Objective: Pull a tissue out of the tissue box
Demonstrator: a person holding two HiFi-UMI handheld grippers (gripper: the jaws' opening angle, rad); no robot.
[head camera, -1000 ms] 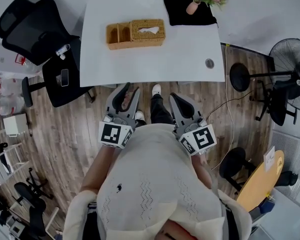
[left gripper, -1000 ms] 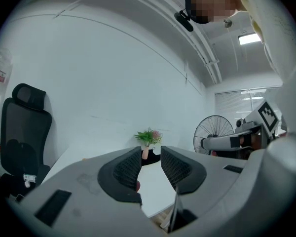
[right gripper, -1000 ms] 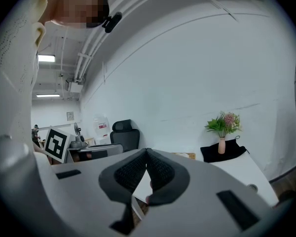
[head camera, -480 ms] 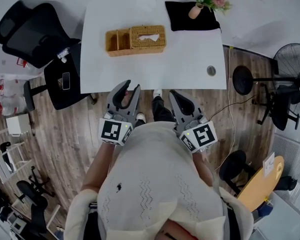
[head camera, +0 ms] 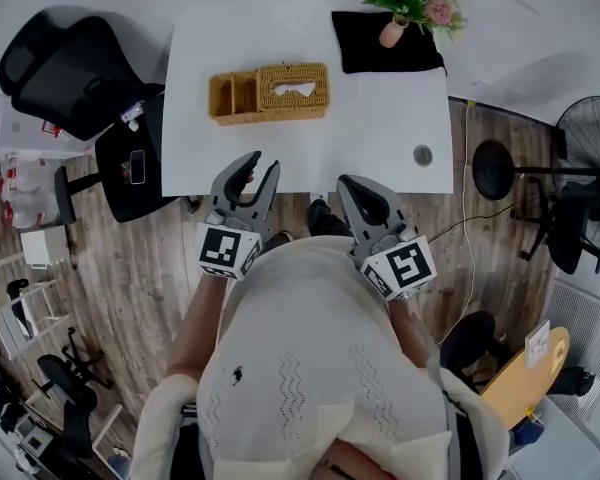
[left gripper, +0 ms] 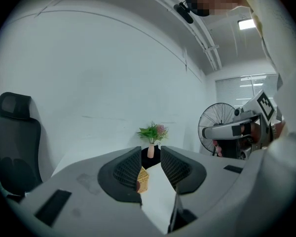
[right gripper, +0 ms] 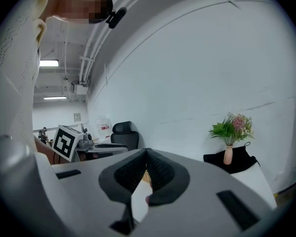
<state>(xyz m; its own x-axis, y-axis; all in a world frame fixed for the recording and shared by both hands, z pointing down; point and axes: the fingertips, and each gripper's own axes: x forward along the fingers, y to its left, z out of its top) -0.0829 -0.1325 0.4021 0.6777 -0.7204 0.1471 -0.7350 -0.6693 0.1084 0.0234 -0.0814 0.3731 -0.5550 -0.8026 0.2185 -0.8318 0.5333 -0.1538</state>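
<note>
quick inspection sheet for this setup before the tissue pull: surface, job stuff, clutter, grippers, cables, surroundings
surface: white table on a wood floor.
job's things: wicker tissue box at the table's far side; tissue poking from its slot, untouched.
clutter: wicker tray against the box's left side; black cloth under a vase of flowers; small round disc.
grippers: left gripper open, empty; right gripper shut, empty; both at the near edge, well short of the box.
cables: one cable on the floor right of the table.
surroundings: black office chair on the left, standing fan on the right.
</note>
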